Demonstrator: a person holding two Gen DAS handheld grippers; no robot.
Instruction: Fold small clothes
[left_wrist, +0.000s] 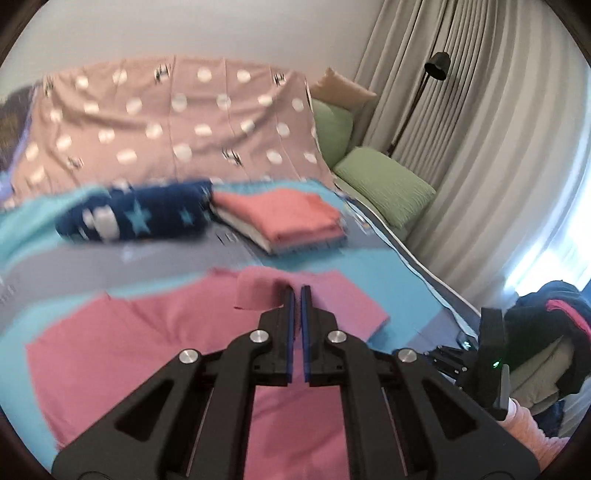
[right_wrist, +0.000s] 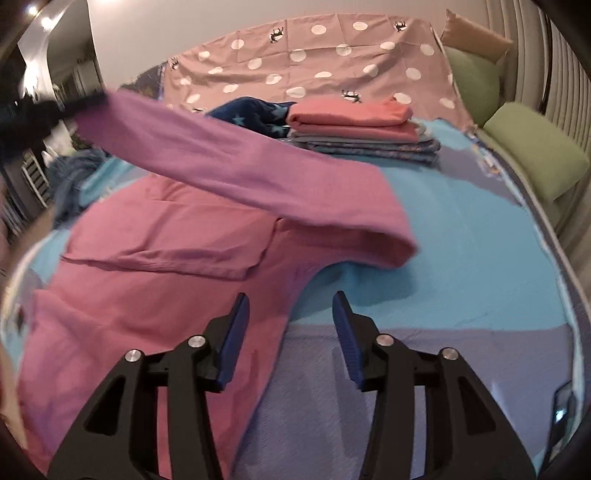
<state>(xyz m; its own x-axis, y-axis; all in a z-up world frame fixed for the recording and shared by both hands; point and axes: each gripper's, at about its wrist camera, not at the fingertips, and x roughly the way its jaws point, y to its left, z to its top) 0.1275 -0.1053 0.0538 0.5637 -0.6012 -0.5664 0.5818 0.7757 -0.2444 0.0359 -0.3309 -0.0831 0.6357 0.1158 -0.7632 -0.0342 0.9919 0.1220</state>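
Left gripper (left_wrist: 297, 291) pinching pink garment (left_wrist: 147, 343) sleeve; grip blurred; right gripper (right_wrist: 291, 306) agape

A pink long-sleeved garment (right_wrist: 155, 280) lies spread flat across the near part of the bed (right_wrist: 461, 240), on its blue and grey cover. One sleeve (right_wrist: 236, 173) is lifted off the bed and stretches up toward the bed's left side, its cuff end pinched high there; the other sleeve (right_wrist: 166, 251) lies folded across the body. Toward the head of the bed, a stack of folded clothes (right_wrist: 358, 129), pink on top, rests flat.
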